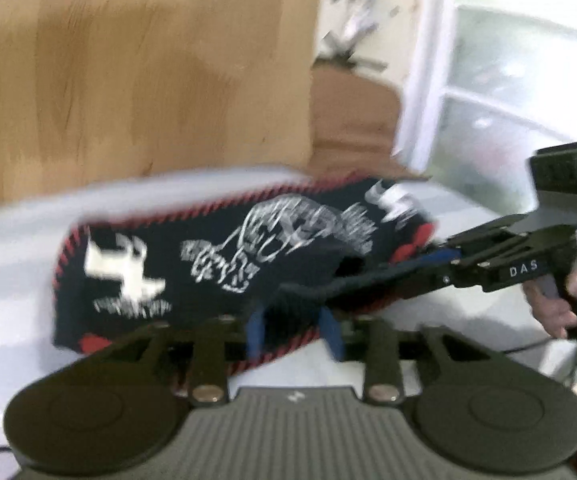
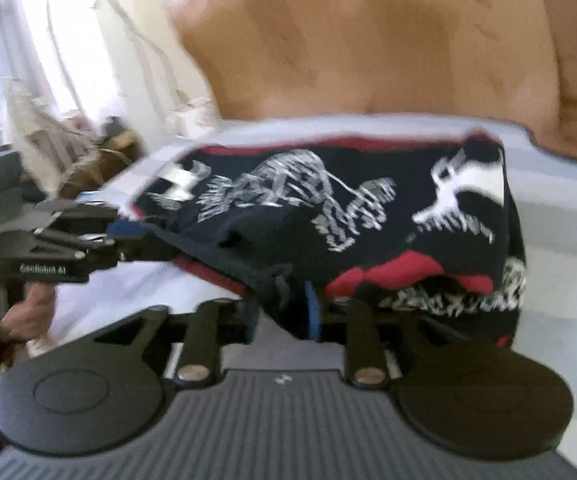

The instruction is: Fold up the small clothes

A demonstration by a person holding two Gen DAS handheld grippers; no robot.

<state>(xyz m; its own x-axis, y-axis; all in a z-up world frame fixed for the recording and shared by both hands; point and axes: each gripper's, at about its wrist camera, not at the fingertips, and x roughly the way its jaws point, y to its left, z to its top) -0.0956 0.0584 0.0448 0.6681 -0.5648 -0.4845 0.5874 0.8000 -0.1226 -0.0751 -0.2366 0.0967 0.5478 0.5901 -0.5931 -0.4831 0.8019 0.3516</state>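
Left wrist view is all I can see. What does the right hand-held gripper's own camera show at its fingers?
Observer: Dark cloth of the printed garment drapes down between the fingers of the right hand-held gripper and hides one blue pad.
Operator: Anything under that top layer?
Observer: A red panel bulges out at the near edge, with more white print below it.
Operator: And where is my left hand-held gripper from there?
Observer: The left hand-held gripper comes in from the picture's left, with its tips at the garment's left end.
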